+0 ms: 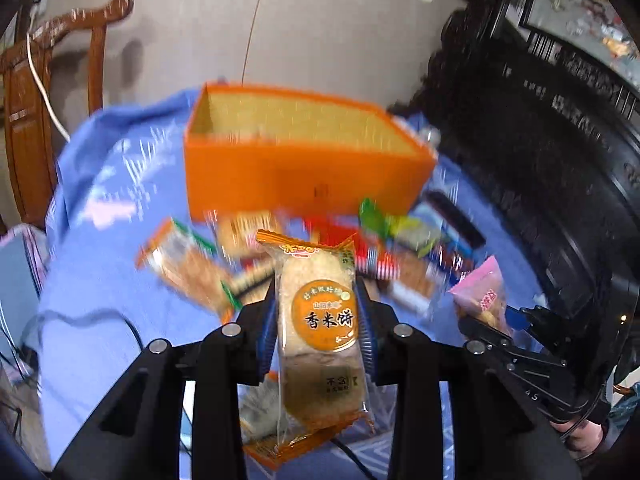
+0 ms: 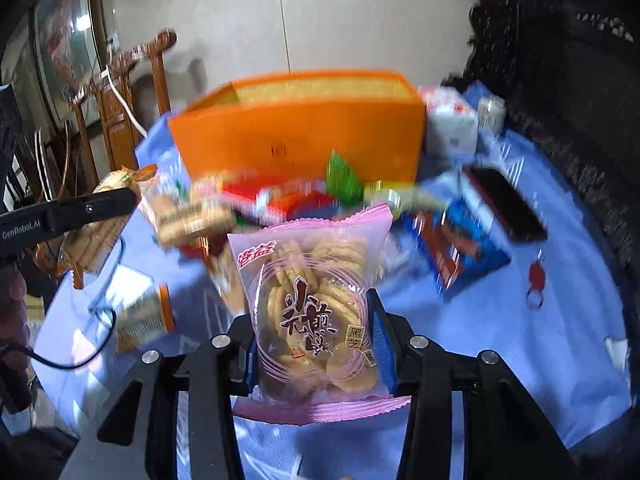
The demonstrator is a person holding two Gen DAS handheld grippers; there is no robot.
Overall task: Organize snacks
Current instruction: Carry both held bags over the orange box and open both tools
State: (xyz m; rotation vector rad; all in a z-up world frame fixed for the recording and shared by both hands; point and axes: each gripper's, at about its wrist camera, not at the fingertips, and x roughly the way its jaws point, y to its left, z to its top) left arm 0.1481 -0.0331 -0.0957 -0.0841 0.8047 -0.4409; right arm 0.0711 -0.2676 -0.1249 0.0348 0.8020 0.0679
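Left claw (image 1: 316, 320): closed on an orange-wrapped rice cracker packet (image 1: 318, 344), blue pads pressing both long sides, the packet upright and clear of the desk.

Right claw (image 2: 314, 340): closed on a pink sesame cracker packet (image 2: 316, 304), pads against both sides, the packet likewise lifted. In the left wrist view this claw (image 1: 486, 320) and its pink packet (image 1: 482, 292) show at the right, near the left claw but apart from it. In the right wrist view the left claw's black finger (image 2: 80, 212) shows at the left with its packet (image 2: 104, 220).

Landmark: an open orange box (image 2: 296, 136), standing on the desk beyond both claws. Its interior appears empty as far as the blurred frames show.

Obstructions: a loose heap of snack packets (image 2: 288, 196) lies on the desk against the near wall of the orange box, between box and claws; red, green and blue wrappers are discernible, details smeared. A dark flat object (image 2: 506, 204) lies right of the heap. A white package (image 2: 450, 124) stands just beside the box's right end. A black cable (image 1: 100, 320) trails left of the heap.

Clearance: the air above the box rim is unobstructed.

Surface: blue patterned cloth (image 2: 560, 340) covers the desk. Beyond the box, a pale wall; a carved wooden chair (image 1: 32, 120) to its left, dark carved furniture (image 1: 560, 140) to its right.
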